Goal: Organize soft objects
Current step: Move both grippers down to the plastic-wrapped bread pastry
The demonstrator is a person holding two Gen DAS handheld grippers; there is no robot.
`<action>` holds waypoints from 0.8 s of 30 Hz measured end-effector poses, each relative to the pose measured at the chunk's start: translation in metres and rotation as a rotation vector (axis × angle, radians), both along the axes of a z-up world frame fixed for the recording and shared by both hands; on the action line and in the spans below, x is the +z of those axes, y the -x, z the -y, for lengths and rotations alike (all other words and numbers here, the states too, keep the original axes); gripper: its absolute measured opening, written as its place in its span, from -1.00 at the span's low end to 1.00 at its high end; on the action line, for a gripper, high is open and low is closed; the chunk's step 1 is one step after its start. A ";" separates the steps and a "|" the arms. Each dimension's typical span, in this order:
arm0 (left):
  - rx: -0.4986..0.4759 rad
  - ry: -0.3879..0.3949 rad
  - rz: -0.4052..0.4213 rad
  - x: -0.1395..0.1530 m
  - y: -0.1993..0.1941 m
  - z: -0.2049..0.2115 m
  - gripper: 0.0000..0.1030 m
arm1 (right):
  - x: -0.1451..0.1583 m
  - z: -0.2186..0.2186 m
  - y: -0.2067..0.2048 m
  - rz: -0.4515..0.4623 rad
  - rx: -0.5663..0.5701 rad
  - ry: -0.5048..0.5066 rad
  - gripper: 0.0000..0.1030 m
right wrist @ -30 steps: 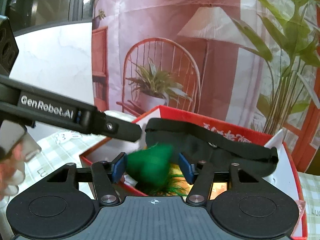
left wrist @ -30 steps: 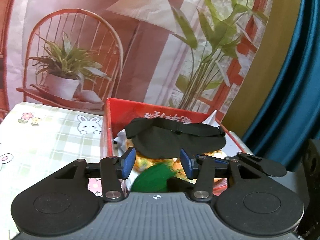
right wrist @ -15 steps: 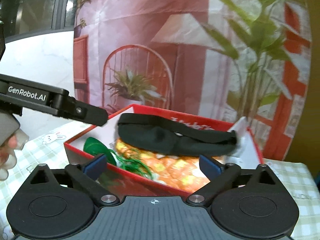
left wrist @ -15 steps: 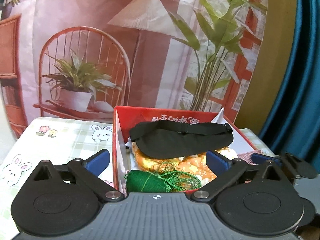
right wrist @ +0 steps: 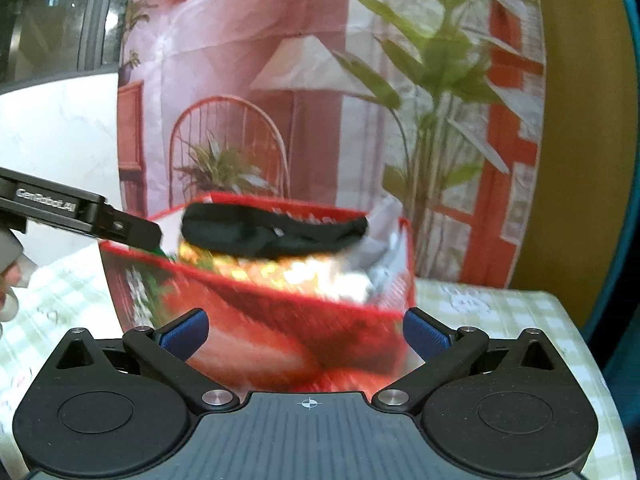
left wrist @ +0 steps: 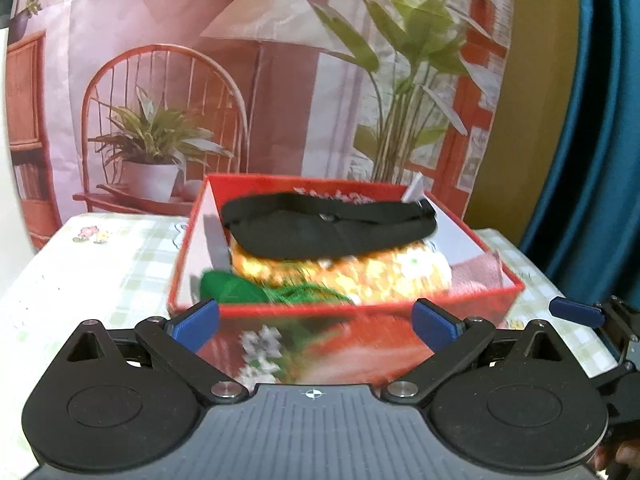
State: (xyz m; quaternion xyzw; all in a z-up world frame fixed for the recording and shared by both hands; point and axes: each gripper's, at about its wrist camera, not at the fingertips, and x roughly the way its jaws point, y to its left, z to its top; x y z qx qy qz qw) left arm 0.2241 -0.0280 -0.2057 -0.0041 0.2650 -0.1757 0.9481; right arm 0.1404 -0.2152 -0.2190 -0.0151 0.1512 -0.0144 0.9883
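A red box (left wrist: 360, 336) stands on the checked tablecloth. In it lie a black eye mask (left wrist: 328, 228) on top of an orange patterned cloth (left wrist: 360, 276), a green yarn ball (left wrist: 228, 290) with loose strands at the front left, and a pink cloth (left wrist: 476, 276) at the right. My left gripper (left wrist: 316, 322) is open and empty, just in front of the box. My right gripper (right wrist: 306, 330) is open and empty, before the box's near corner (right wrist: 280, 320). The mask (right wrist: 272, 232) and orange cloth (right wrist: 260, 268) show there too.
The table with the green checked cloth (left wrist: 100, 272) carries the box; its right part shows in the right wrist view (right wrist: 500, 312). A printed backdrop (left wrist: 240, 80) hangs behind. A blue curtain (left wrist: 592, 120) is at the right. The left gripper's body (right wrist: 80, 216) reaches in from the left.
The right gripper let go of the green yarn ball into the box and opened wide. Both grippers have opened and pulled back from the box.
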 end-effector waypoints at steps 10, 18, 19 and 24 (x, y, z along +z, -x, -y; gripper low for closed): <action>-0.064 -0.016 -0.084 -0.037 0.016 0.021 1.00 | -0.042 0.025 0.022 -0.124 0.026 0.024 0.99; -0.068 -0.001 -0.126 -0.054 0.018 0.021 1.00 | -0.062 0.021 0.021 -0.195 0.058 0.012 0.99; -0.070 0.002 -0.133 -0.056 0.018 0.021 1.00 | -0.063 0.019 0.021 -0.200 0.065 0.015 0.99; -0.117 0.018 -0.149 -0.062 0.020 0.021 0.99 | -0.068 0.012 0.018 -0.221 0.097 0.030 0.99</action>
